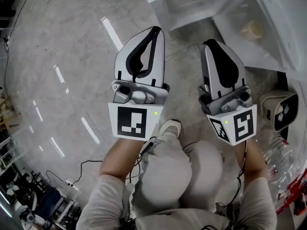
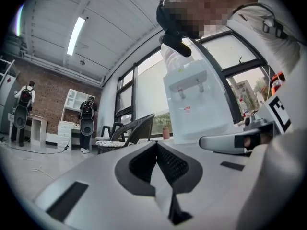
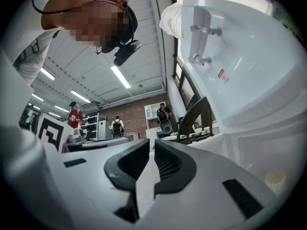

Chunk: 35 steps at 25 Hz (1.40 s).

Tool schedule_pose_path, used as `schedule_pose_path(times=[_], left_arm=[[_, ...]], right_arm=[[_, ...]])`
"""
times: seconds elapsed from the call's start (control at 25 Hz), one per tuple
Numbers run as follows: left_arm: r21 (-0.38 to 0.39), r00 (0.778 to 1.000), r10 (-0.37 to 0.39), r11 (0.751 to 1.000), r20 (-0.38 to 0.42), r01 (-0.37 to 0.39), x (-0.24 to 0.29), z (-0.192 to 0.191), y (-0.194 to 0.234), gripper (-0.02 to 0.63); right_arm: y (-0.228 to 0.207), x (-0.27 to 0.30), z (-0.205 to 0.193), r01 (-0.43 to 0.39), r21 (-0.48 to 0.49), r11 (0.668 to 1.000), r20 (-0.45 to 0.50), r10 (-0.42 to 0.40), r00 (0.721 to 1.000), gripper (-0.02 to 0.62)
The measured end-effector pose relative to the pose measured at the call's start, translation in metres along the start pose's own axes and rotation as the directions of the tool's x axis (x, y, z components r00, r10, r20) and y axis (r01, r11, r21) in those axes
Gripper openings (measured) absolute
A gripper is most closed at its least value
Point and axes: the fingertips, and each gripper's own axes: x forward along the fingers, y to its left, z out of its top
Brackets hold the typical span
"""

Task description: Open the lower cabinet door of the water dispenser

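Note:
The white water dispenser (image 1: pixel 201 1) stands at the top right of the head view. Its lower cabinet is open, with the door (image 1: pixel 283 18) swung out to the right and a paper cup (image 1: pixel 252 30) inside. My left gripper (image 1: pixel 156 30) is held above the floor, left of the cabinet, its jaws shut and empty (image 2: pixel 156 145). My right gripper (image 1: pixel 209 43) hangs just in front of the open cabinet, apart from it. Its jaws (image 3: pixel 152 143) are closed to a thin slit with nothing between them. In the right gripper view the dispenser (image 3: pixel 240 80) with its two taps (image 3: pixel 201 44) rises close on the right.
A beige device (image 1: pixel 280 110) and plastic bottles (image 1: pixel 280 152) lie on the floor at the right. Cables (image 1: pixel 72 178) run along the floor at the lower left. A wicker chair (image 2: pixel 129 131) and people (image 2: pixel 86 123) stand farther back in the room.

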Motion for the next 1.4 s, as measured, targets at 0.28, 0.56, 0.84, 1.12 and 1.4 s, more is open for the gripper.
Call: schedule_pose_path(times=[0.28, 0.56, 0.84, 1.12, 1.4], left_arm=[[0.015, 0.996, -0.084, 0.996, 0.023, 0.084, -0.012, 0.147, -0.026, 0.003], [0.012, 0.991, -0.130, 0.991, 0.028, 0.130, -0.030, 0.350, -0.026, 0.003], [-0.034, 0.980, -0.200, 0.979, 0.010, 0.200, -0.025, 0.535, -0.036, 0.003], [-0.032, 0.979, -0.187, 0.981, 0.076, 0.190, -0.031, 0.687, -0.039, 0.003], [-0.042, 0.963, -0.238, 0.969, 0.125, 0.245, -0.045, 0.745, -0.056, 0.003]], right_arm=[[0.015, -0.064, 0.131, 0.149, -0.035, 0.988, -0.051, -0.151, 0.987, 0.043], [0.037, -0.124, 0.330, 0.319, -0.029, 0.947, -0.081, -0.320, 0.944, 0.043], [0.050, -0.160, 0.538, 0.490, -0.073, 0.869, -0.047, -0.493, 0.869, 0.043], [0.070, -0.201, 0.707, 0.557, -0.124, 0.821, 0.059, -0.554, 0.831, 0.043], [0.089, -0.244, 0.761, 0.605, -0.170, 0.778, 0.105, -0.597, 0.796, 0.043]])
